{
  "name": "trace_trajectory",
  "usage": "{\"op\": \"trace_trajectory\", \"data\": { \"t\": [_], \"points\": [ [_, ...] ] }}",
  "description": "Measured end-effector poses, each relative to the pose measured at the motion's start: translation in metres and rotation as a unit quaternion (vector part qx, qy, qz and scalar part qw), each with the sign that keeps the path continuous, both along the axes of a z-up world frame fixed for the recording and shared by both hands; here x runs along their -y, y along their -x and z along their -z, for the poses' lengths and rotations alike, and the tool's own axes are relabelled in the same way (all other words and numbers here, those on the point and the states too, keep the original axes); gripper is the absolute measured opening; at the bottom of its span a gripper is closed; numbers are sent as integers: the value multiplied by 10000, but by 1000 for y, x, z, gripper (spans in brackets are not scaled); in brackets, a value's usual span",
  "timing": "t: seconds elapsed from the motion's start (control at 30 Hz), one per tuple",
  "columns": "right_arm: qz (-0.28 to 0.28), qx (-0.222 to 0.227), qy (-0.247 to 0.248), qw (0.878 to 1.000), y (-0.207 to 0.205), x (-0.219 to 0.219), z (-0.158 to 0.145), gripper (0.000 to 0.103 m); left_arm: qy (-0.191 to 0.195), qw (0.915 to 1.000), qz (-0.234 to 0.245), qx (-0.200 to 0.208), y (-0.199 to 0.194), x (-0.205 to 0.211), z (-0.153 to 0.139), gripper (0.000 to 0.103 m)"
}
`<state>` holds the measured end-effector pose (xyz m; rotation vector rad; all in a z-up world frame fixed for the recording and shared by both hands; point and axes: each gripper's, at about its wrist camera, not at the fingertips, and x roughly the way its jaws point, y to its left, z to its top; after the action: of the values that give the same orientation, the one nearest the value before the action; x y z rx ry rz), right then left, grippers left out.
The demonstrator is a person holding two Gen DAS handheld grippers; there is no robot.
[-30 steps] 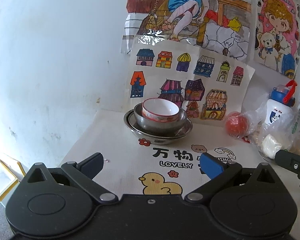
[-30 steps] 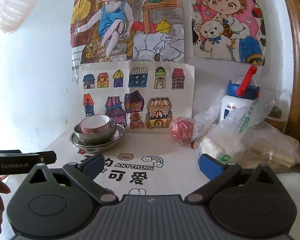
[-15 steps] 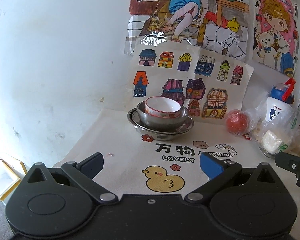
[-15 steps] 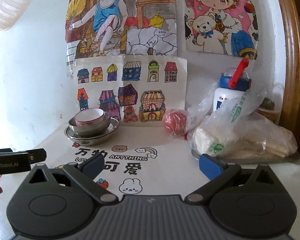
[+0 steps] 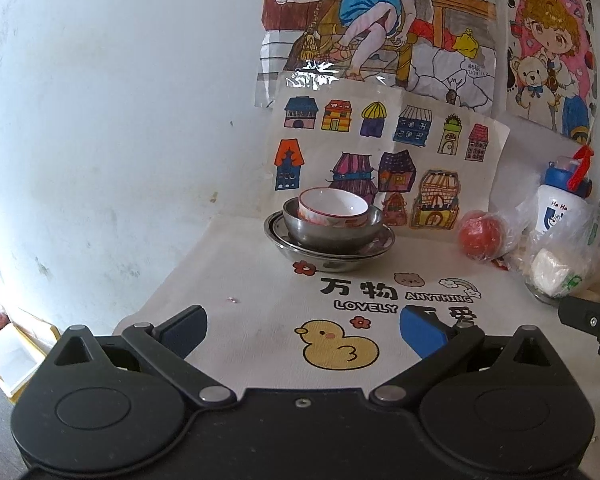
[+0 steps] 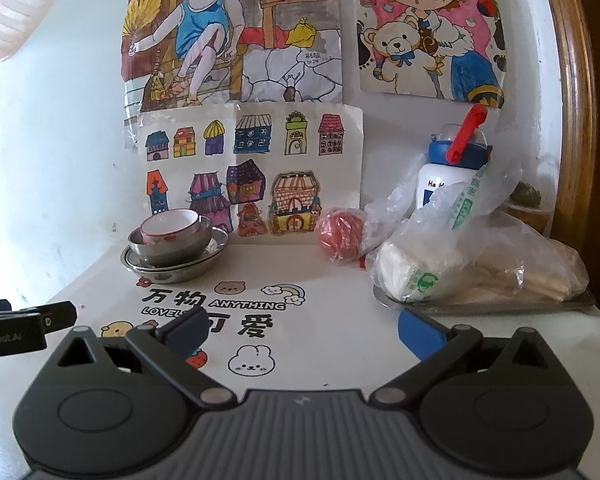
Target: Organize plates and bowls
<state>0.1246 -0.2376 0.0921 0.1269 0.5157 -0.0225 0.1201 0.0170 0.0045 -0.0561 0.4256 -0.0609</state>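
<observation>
A white bowl with a red rim (image 5: pixel 334 207) sits inside a steel bowl (image 5: pixel 332 232), which sits on stacked steel plates (image 5: pixel 328 258) at the back of the table by the wall. The same stack shows in the right wrist view: white bowl (image 6: pixel 171 226), steel bowl (image 6: pixel 172 248), plates (image 6: pixel 172 271). My left gripper (image 5: pixel 302 330) is open and empty, well short of the stack. My right gripper (image 6: pixel 302 332) is open and empty, to the right of the stack and nearer the table's front.
A printed tablecloth (image 5: pixel 340 320) covers the table. A red ball in plastic (image 6: pixel 340 238), a white bottle with a blue cap (image 6: pixel 452 172) and bagged food on a tray (image 6: pixel 480 268) stand at the right. Drawings hang on the wall (image 5: pixel 100 120). The table's left edge drops off.
Both grippers have pulled back from the stack, which looks smaller and farther away. Both stay open and empty. The stack has not moved.
</observation>
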Motion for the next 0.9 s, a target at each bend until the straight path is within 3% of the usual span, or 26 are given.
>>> {"op": "trace_trajectory", "data": {
  "t": [0.9],
  "points": [
    [27, 29, 41, 10000, 0, 3, -1, 103, 44, 10000, -16, 12, 1, 1, 0, 102]
  ]
}}
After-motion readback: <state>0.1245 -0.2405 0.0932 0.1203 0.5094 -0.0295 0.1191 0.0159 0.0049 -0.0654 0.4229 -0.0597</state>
